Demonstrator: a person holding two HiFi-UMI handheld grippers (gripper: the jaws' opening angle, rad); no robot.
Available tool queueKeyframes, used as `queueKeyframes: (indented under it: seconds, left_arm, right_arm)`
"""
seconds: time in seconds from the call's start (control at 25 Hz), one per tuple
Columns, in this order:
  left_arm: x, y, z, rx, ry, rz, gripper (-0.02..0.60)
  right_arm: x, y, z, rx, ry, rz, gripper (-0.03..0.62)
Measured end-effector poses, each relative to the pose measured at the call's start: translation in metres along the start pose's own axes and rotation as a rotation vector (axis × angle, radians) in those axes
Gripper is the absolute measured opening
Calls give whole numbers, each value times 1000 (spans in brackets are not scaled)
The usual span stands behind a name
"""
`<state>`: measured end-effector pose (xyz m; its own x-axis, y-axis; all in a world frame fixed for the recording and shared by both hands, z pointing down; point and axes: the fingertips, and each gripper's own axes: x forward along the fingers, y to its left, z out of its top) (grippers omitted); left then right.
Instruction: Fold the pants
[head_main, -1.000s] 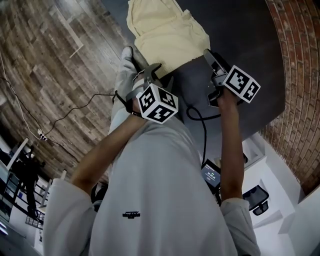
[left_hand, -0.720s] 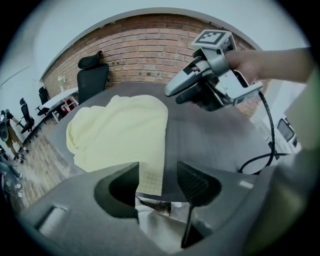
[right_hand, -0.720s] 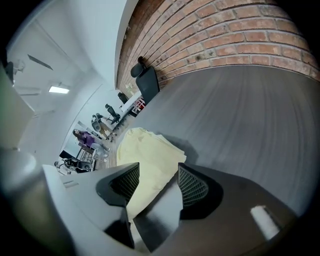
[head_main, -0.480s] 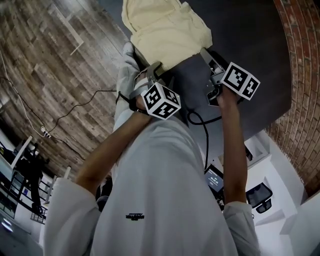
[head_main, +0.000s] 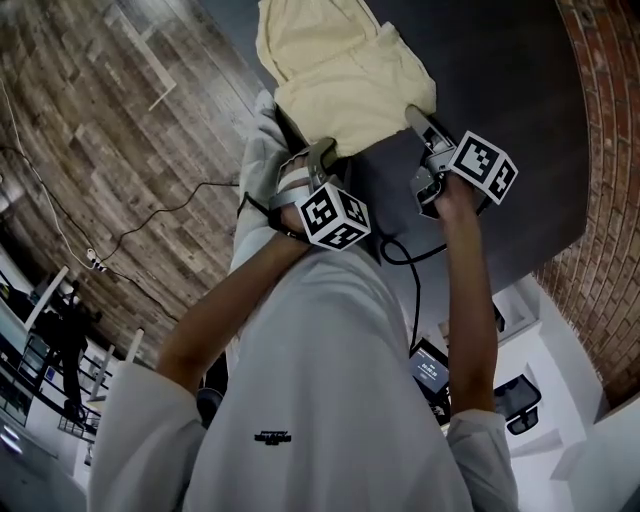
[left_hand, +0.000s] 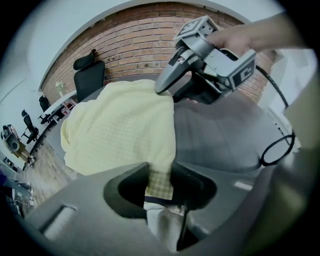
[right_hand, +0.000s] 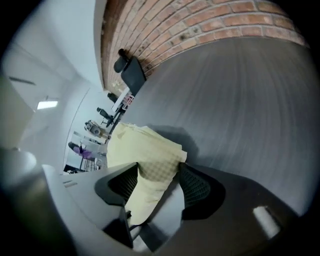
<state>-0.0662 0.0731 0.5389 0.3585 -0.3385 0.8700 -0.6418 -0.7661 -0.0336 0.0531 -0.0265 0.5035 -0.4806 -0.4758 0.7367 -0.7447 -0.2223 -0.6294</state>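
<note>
The pale yellow pants (head_main: 340, 80) lie bunched on the dark table (head_main: 500, 90), their near edge toward me. My left gripper (head_main: 318, 157) is at the near left corner. In the left gripper view its jaws are closing, and a narrow flap of the pants (left_hand: 159, 182) is pinched between them (left_hand: 160, 172). At the near right corner is my right gripper (head_main: 416, 120), also seen from the side as the right gripper (left_hand: 200, 65). Its jaws (right_hand: 157, 172) are opening wide, and a thick fold of the pants (right_hand: 150, 155) lies between them.
A black cable (head_main: 395, 245) loops from the grippers over the table's near edge. Wooden floor (head_main: 100, 120) lies to the left and a brick wall (head_main: 610, 150) to the right. A black office chair (left_hand: 90, 75) stands beyond the table.
Both grippers have sunk onto the near edge of the pants. The left gripper's marker cube has shifted right and lower in the picture. The pants edge now sits at both sets of jaws.
</note>
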Motion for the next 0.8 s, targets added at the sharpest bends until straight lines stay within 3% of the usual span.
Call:
queueKeyframes:
  seconds: [0.12,0.4,0.8]
  left_arm:
    - [-1,5,0,-24,5,-36,122]
    - [-8,3,3,-86,5,-150,63]
    - [-41,-42,21,-89,-43,-334,54]
  right_arm:
    - [12,-6,1,49,11,-6,250]
    - [1,0,-3,-29,26,-50,121]
    - [-41,-14,-11,-68,0,-124,98]
